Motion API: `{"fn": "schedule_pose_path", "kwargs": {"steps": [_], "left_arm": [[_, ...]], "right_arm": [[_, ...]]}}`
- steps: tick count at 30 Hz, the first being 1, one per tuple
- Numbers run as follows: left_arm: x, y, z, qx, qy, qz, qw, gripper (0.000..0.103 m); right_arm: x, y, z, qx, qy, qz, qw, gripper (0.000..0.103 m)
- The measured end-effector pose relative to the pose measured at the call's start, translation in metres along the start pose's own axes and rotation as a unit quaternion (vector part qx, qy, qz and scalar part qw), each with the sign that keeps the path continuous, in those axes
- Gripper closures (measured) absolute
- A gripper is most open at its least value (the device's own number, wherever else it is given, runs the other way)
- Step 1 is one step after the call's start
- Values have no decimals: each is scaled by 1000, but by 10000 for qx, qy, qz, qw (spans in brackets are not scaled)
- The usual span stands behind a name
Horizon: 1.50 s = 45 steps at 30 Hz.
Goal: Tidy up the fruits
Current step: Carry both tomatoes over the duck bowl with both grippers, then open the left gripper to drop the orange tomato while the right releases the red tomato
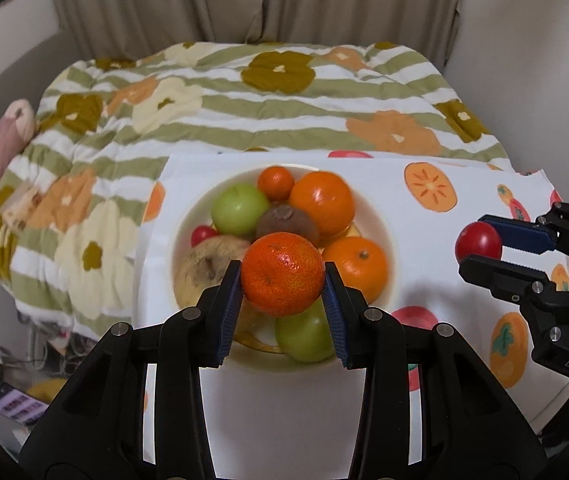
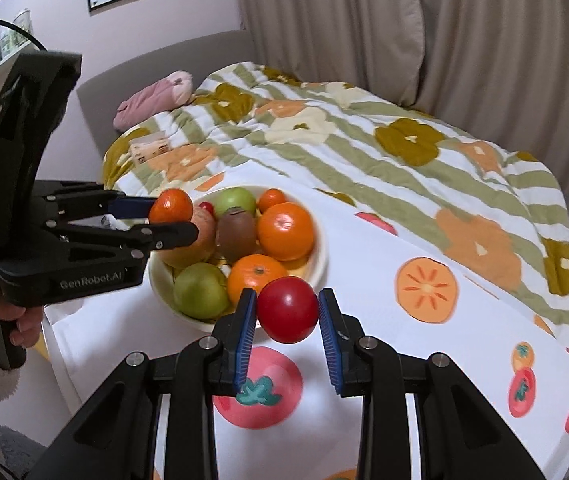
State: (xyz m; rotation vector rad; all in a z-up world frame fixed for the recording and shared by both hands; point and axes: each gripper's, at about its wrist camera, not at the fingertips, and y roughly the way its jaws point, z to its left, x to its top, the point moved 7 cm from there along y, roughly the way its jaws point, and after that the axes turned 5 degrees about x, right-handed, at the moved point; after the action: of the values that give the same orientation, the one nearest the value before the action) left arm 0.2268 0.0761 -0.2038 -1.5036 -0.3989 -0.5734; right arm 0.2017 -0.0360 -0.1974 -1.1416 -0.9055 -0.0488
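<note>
The left gripper (image 1: 283, 274) has its jaws clenched on a mandarin (image 1: 283, 273), held in the air just above the near side of the bowl (image 1: 394, 240). In the right wrist view the same gripper (image 2: 172, 216) comes in from the left, gripped by a hand (image 2: 20, 326) in a fuzzy pale sleeve, and the mandarin (image 2: 171, 206) hangs over the bowl's left part.

The right gripper (image 2: 287, 310) has its jaws clenched on a tomato (image 2: 287, 309), held above the cloth just right of and in front of the bowl (image 2: 322, 258). In the left wrist view this gripper (image 1: 480, 244) enters from the right with the tomato (image 1: 477, 241) well clear of the bowl.

The cream bowl stands on a white cloth (image 1: 424, 208) printed with persimmons and tomatoes, spread over a tabletop. In it lie 2 green apples (image 1: 239, 208), a kiwi (image 1: 288, 220), 2 large oranges (image 1: 321, 202), a small mandarin at the far rim (image 1: 275, 183), a small red fruit at the left (image 1: 203, 235) and a pale brownish fruit (image 1: 208, 268) partly hidden behind the left jaws.

Behind the cloth is a bed with a striped floral quilt (image 1: 284, 112), a pink bundle (image 1: 0, 148) at its left, and beige curtains (image 1: 324, 0) on the wall beyond.
</note>
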Motion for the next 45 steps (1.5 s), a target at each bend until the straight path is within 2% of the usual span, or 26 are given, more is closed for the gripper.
{"fn": "schedule_pose_path", "kwargs": {"steps": [13, 15, 16, 17, 19, 28, 34, 45], "left_arm": [[-2, 24, -14, -187, 250, 52, 9995, 58], [-1, 20, -14, -219, 288, 15, 9993, 44], [-1, 17, -12, -196, 288, -34, 9994, 18], [-1, 15, -11, -155, 275, -93, 9995, 0], [1, 8, -7, -86, 263, -243, 9993, 0], [-3, -3, 12, 200, 271, -203, 9992, 0], [-9, -7, 34, 330, 64, -140, 9993, 0], [-18, -2, 60, 403, -171, -59, 9990, 0]], "right_arm": [[7, 21, 4, 124, -30, 137, 9998, 74], [7, 22, 4, 123, 15, 128, 9998, 74], [7, 22, 3, 124, 40, 126, 9998, 74], [7, 22, 1, 122, 72, 121, 9998, 74], [8, 21, -1, 121, 131, 103, 9998, 74], [14, 15, 7, 44, 23, -33, 10000, 74], [29, 9, 6, 50, 40, -196, 9998, 74], [34, 45, -11, 47, 297, -64, 9995, 74]]}}
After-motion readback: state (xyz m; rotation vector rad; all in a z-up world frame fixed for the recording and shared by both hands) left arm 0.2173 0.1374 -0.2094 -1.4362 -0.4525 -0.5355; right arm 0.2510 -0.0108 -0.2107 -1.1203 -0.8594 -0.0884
